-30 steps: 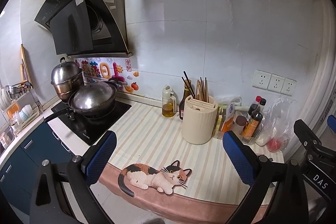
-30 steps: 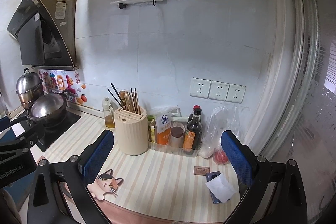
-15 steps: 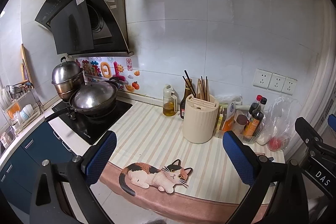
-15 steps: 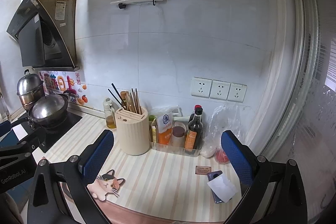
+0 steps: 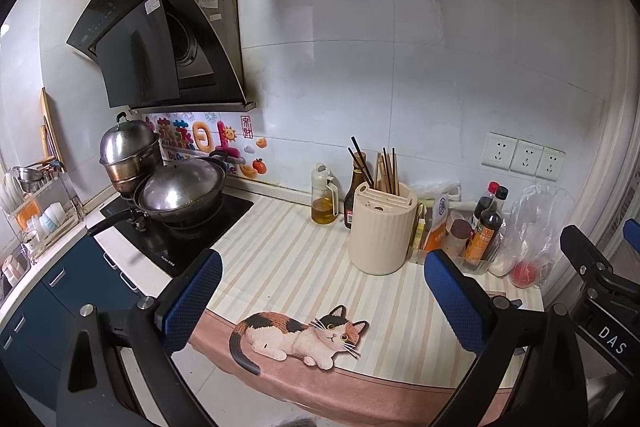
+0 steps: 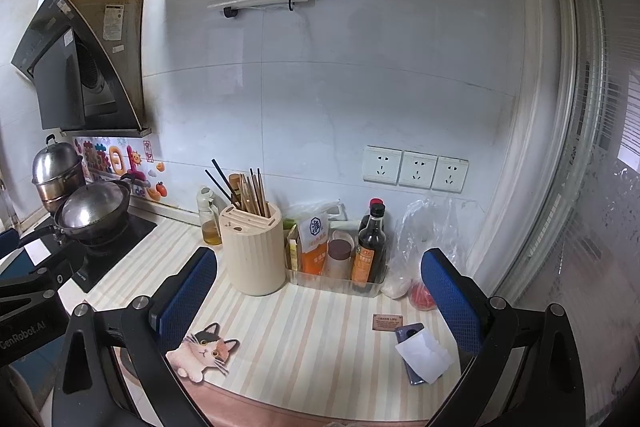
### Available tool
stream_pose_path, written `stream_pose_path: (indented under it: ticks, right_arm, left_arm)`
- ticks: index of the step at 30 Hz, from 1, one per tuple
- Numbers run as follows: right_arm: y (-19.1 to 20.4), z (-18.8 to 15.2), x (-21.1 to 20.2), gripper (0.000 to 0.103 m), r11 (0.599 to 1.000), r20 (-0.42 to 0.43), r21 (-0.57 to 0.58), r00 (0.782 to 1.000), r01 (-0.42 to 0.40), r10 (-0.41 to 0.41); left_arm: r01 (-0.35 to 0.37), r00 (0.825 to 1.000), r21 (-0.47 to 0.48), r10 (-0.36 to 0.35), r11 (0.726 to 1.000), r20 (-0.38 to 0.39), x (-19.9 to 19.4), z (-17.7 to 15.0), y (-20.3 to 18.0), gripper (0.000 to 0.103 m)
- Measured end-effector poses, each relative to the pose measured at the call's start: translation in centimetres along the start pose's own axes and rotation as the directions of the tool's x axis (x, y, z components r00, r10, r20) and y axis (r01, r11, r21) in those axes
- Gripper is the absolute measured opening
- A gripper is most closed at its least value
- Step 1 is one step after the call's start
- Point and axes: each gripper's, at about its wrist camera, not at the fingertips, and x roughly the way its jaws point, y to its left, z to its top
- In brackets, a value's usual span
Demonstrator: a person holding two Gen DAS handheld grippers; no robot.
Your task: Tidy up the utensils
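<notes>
A cream ribbed utensil holder (image 5: 382,230) (image 6: 253,253) stands on the striped counter mat, with several chopsticks (image 5: 384,167) (image 6: 250,193) sticking up from its back slots. My left gripper (image 5: 320,301) hangs open over the counter's front edge, well short of the holder, with nothing between its blue pads. My right gripper (image 6: 320,301) is open too and holds nothing; the holder stands beyond its left finger (image 6: 186,297). The right gripper's black body (image 5: 600,291) shows at the right edge of the left wrist view.
A wok (image 5: 180,191) and steel pot (image 5: 130,155) sit on the black cooktop at left. An oil bottle (image 5: 323,201), sauce bottles (image 6: 370,247) in a clear tray and plastic bags (image 6: 424,239) line the wall. A phone with paper (image 6: 420,351) lies front right. The mat has a cat picture (image 5: 300,337).
Both views have shifted only slightly; the counter objects sit a touch nearer and more central. Nothing was gripped or released.
</notes>
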Motion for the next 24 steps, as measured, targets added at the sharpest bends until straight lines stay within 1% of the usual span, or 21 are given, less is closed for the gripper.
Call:
stream_pose_path:
  ticks: [24]
  right_arm:
    - [0.3, 0.4, 0.2, 0.103, 1.000, -0.003, 0.003, 1.000, 0.009, -0.009]
  left_arm:
    - [0.007, 1.000, 0.000, -0.007, 1.000, 0.000, -0.3, 0.2, 1.0, 0.103]
